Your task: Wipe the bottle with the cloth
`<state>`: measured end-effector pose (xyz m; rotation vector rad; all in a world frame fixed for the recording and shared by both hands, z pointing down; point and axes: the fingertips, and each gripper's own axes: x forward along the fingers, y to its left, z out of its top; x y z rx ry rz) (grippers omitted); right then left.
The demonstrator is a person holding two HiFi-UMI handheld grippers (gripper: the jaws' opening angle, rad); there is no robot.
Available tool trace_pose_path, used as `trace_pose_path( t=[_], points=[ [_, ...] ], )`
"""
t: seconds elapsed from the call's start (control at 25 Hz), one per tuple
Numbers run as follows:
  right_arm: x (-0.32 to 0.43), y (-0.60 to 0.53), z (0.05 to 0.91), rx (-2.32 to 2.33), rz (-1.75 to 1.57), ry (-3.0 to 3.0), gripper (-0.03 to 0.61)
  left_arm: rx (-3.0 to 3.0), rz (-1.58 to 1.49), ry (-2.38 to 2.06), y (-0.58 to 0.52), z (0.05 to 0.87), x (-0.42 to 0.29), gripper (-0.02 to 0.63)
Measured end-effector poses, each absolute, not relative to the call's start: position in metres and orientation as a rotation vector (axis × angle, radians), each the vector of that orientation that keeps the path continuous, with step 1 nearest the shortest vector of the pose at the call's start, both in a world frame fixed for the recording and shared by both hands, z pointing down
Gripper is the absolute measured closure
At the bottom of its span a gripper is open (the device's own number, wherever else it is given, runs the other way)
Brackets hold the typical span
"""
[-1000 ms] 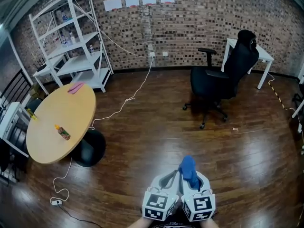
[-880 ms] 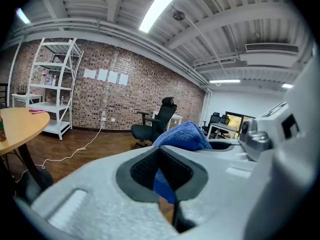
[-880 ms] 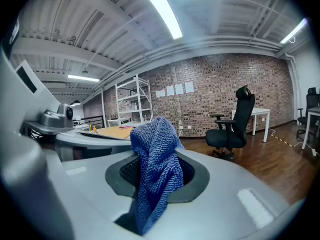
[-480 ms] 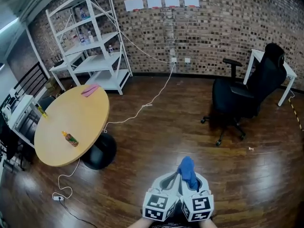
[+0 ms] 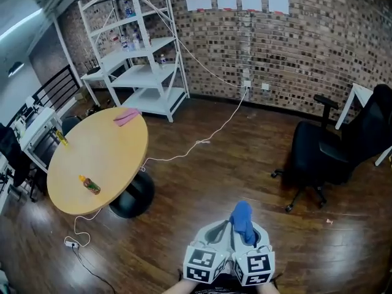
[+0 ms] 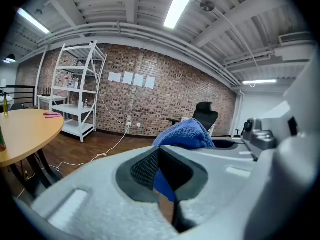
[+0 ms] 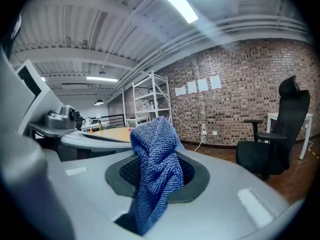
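Note:
A small bottle (image 5: 89,185) with an orange cap lies on the round wooden table (image 5: 104,152) at the left of the head view, far from both grippers. The two grippers are held side by side at the bottom middle. My right gripper (image 5: 249,233) is shut on a blue cloth (image 5: 242,218), which sticks up between its jaws and droops over them (image 7: 155,159). My left gripper (image 5: 215,234) is shut with nothing in it. In the left gripper view the blue cloth (image 6: 185,134) shows just past those jaws.
A pink cloth (image 5: 127,116) lies at the table's far edge, and a yellow bottle (image 5: 61,138) stands by its left rim. A white shelf rack (image 5: 138,54) stands against the brick wall. A black office chair (image 5: 334,155) is at the right. A white cable (image 5: 202,141) runs over the wooden floor.
The head view has swung left: table, shelf rack and chair have all shifted right in the picture. Both grippers and the blue cloth keep the same place and hold.

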<state>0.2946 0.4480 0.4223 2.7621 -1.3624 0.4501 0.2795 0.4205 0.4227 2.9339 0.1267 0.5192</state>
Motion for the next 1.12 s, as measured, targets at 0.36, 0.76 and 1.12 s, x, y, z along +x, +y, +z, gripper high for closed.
trace_pose_path(
  t=[0.36,0.76,1.12],
  points=[
    [0.319,0.391,0.429,2.621,0.449,-1.633,0.489,2.923,0.524,-0.15,0.371,0.432,0.297,0.614],
    [0.256,0.273,0.412,2.228,0.389,-2.07,0.489,2.794,0.453,-0.704,0.261,0.421,0.228,0.614],
    [0.18,0.186,0.428,1.877,0.33,-2.334,0.489,2.642,0.335,-1.058,0.174,0.436,0.155,0.614]
  ],
)
